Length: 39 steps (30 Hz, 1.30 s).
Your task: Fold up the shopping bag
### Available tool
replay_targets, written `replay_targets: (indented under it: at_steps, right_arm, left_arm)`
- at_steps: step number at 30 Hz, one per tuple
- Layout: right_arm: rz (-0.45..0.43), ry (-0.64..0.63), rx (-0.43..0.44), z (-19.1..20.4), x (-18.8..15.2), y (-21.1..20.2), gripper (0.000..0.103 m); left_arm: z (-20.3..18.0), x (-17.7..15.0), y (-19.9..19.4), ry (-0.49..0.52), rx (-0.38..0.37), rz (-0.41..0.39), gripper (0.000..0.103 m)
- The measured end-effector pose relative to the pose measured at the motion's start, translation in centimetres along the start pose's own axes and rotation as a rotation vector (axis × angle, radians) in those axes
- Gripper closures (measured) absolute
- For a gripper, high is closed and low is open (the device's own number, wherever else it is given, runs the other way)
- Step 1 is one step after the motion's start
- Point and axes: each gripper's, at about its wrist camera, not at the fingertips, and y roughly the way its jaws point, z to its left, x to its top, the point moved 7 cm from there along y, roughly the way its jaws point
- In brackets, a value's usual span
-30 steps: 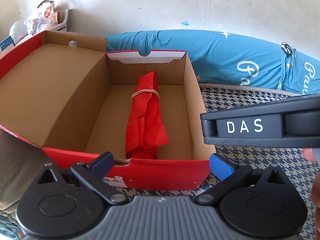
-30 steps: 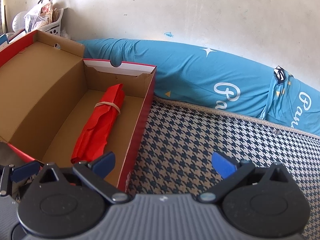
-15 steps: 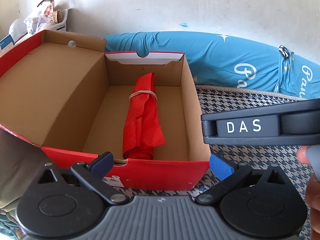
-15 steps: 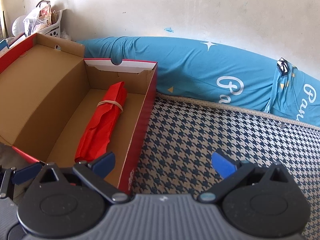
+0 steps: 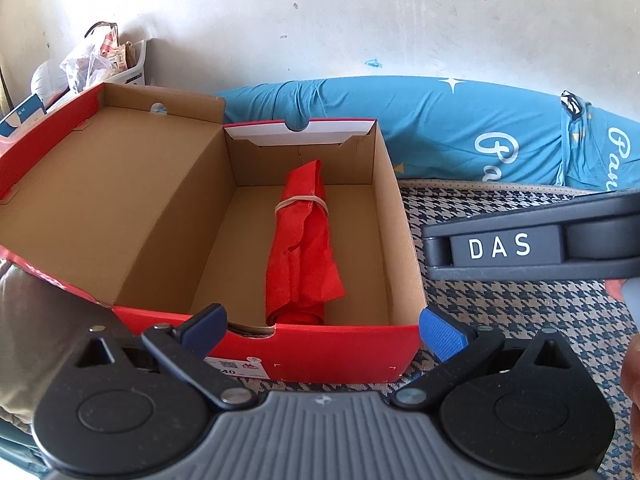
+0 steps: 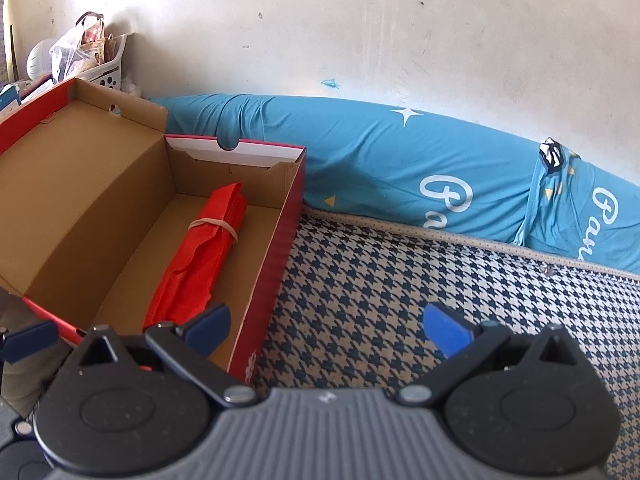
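Note:
The red shopping bag (image 5: pixel 302 248) lies rolled up and bound by a rubber band (image 5: pixel 301 201) on the floor of an open red cardboard box (image 5: pixel 320 350). The right wrist view also has the bag (image 6: pixel 200 256), inside the box (image 6: pixel 276 260). My left gripper (image 5: pixel 324 326) hangs open in front of the box's near wall, holding nothing. My right gripper (image 6: pixel 326 328) is open and empty too, over the box's right wall and the mat. The side of the right gripper, marked DAS, (image 5: pixel 532 246) shows in the left wrist view.
A houndstooth mat (image 6: pixel 400 312) covers the floor right of the box. Blue bolster pillows (image 6: pixel 400 168) line the white wall behind. A white basket of bags (image 6: pixel 92 60) stands at the back left. The box lid (image 5: pixel 108 200) stands open to the left.
Both grippers have drawn back and risen a little from the box. The bag and the box have not moved.

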Motion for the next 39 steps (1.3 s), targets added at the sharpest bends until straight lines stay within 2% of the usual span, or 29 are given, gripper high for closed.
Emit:
replay_targets:
  at_steps: [3,9,13,17,22,28,39]
  right_arm:
    - [0.002,0.006,0.009,0.0,0.1,-0.2,0.000]
    - [-0.033,-0.035,0.013,0.8,0.3,-1.4,0.000]
    - [-0.056,-0.061,-0.009,1.2,0.5,-1.9,0.000]
    - [-0.056,-0.053,-0.019,1.5,1.0,-1.6,0.000]
    - [-0.057,-0.025,-0.030,1.4,2.0,-1.1,0.000]
    - [-0.016,0.012,-0.022,0.9,1.5,-0.2,0.000]
    - [-0.021,-0.022,-0.027,2.0,0.7,0.1,0.000]
  left_arm:
    - [0.3,0.4,-0.5,0.008,0.031,-0.024,0.000]
    - [0.9,0.8,-0.8,-0.049,-0.021,-0.027,0.000]
    - [0.7,0.9,-0.6,-0.046,-0.017,-0.023,0.000]
    - [0.3,1.0,-0.5,-0.055,-0.043,-0.029,0.000]
    - [-0.3,1.0,-0.2,-0.023,-0.004,-0.034,0.000]
    - [0.3,1.1,-0.4,-0.045,0.022,-0.051,0.000]
    - [0.7,0.7,0.6,-0.096,-0.049,-0.008,0.000]
